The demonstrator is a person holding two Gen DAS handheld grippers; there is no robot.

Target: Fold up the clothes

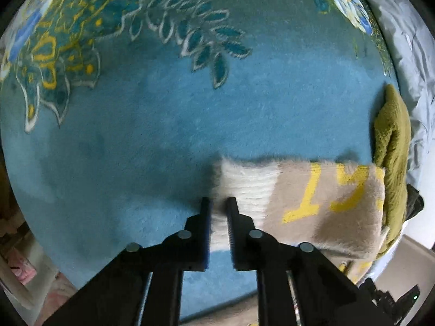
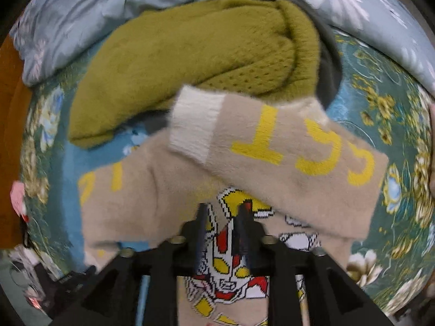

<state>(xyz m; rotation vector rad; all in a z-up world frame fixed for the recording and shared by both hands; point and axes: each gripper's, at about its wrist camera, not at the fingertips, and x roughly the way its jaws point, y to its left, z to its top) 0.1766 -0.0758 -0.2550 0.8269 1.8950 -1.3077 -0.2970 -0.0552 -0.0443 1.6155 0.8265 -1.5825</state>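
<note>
Blue floral carpet [image 1: 152, 125] fills most of the left wrist view, with a rumpled pale quilt [image 2: 68, 21] at its far edge. On it lies the beige sweater [image 2: 168, 190], its sleeve [image 2: 285, 163] with the yellow numerals folded across the cartoon-printed chest.

The left gripper [image 1: 219, 203] pinches the white ribbed cuff [image 1: 244, 190] between nearly closed jaws, the sleeve stretching off to its right. That hold, I judge, serves to lay the sleeve flat over the body.

The right gripper [image 2: 223, 212] points down over the printed chest, its jaws partly spread with nothing between them, probably having let the fabric go.

Beyond it, an olive knit garment [image 2: 190, 54] lies bunched against the quilt, apparently waiting its turn.
</note>
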